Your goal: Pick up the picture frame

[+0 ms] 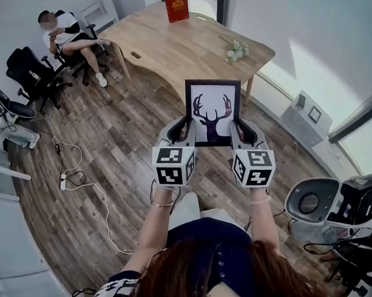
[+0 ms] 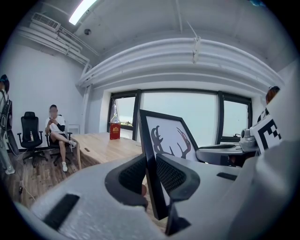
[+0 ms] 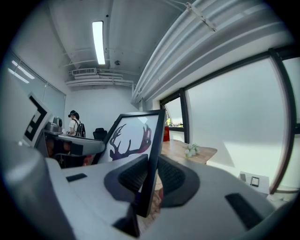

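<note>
Picture frame [image 1: 213, 111] stands upright between my left gripper [image 1: 182, 131] and right gripper [image 1: 243, 132], one side edge in each. Table [image 1: 166, 47] is beyond it, with flowers [image 1: 236, 50] on its right end. Seated person [image 1: 64, 36] is left of the table.

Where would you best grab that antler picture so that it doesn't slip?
By its two thin side edges, low down, one pair of tongs coming in edge-on at each side. The picture frame is flat, upright and rigid, so its narrow black border fits between the jaws; the left tongs and right tongs hold it so now.
</note>
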A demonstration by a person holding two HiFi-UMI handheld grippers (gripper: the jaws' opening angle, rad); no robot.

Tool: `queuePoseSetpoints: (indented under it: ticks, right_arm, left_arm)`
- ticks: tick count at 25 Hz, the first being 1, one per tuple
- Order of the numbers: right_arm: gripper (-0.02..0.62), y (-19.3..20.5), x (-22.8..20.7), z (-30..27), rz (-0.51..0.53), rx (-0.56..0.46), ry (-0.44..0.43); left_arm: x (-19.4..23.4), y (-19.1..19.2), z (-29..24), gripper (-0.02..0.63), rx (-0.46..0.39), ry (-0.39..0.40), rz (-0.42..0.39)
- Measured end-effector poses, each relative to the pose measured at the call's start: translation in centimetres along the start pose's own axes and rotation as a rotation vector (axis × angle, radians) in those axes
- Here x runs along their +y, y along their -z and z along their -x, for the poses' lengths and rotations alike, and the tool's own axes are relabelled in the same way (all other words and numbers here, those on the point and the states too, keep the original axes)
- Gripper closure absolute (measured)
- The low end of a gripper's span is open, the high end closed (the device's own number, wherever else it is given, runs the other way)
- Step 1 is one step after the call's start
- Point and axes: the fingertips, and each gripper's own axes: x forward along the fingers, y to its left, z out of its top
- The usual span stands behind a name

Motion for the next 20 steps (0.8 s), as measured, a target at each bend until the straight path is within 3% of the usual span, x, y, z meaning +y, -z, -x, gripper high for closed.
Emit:
queuePoseSetpoints:
  ticks: [20]
  right_arm:
    - [0.525,-1.7,-0.6,2.7,0.028,-0.031,-0.018]
  left_arm:
    - [-2.4,-1.4,1.9,0.522,-0.04,-0.013,-0.014]
